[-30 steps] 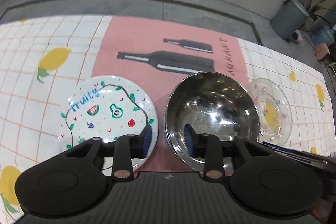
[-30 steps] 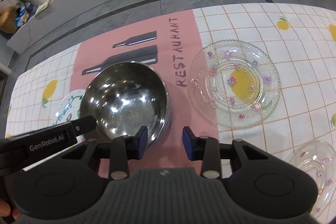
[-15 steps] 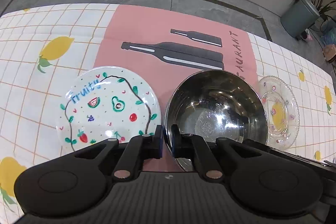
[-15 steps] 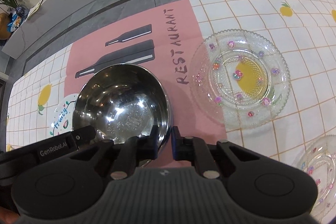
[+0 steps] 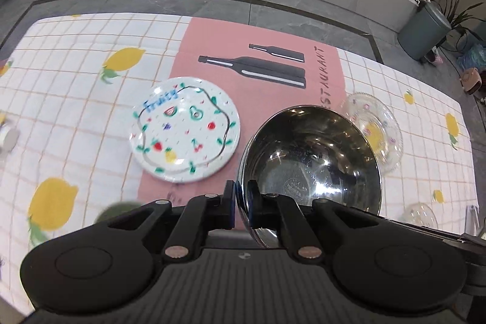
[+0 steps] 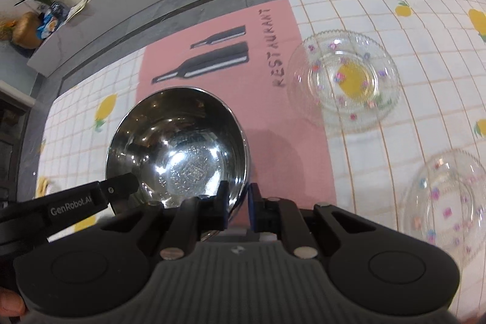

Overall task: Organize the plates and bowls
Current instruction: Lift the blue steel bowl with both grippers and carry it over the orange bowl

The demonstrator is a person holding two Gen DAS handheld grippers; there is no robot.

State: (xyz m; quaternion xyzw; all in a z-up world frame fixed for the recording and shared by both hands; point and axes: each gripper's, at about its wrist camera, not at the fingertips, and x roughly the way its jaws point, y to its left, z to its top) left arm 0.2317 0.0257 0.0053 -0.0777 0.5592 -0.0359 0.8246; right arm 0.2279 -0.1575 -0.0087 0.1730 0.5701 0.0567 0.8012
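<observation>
Left claw [image 5: 241, 204]: closed on the near-left rim of the steel bowl [image 5: 313, 160], one finger inside, one outside. Right claw [image 6: 238, 204]: clamped likewise on the bowl's near-right rim. The bowl appears raised and tilted above the table [image 5: 76, 99], between the fruit plate [image 5: 185, 129] and the glass plate [image 6: 343, 81]. Step in hand: two-claw carry. Next move presumably requires level, synchronized travel to a stacking spot; destination undetermined.

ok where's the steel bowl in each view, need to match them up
Left wrist: steel bowl lower right of centre, left gripper clamping its near-left rim.
Right wrist: bowl lower left of centre, right gripper clamping its near-right rim.
Shared landmark: pink RESTAURANT mat.
</observation>
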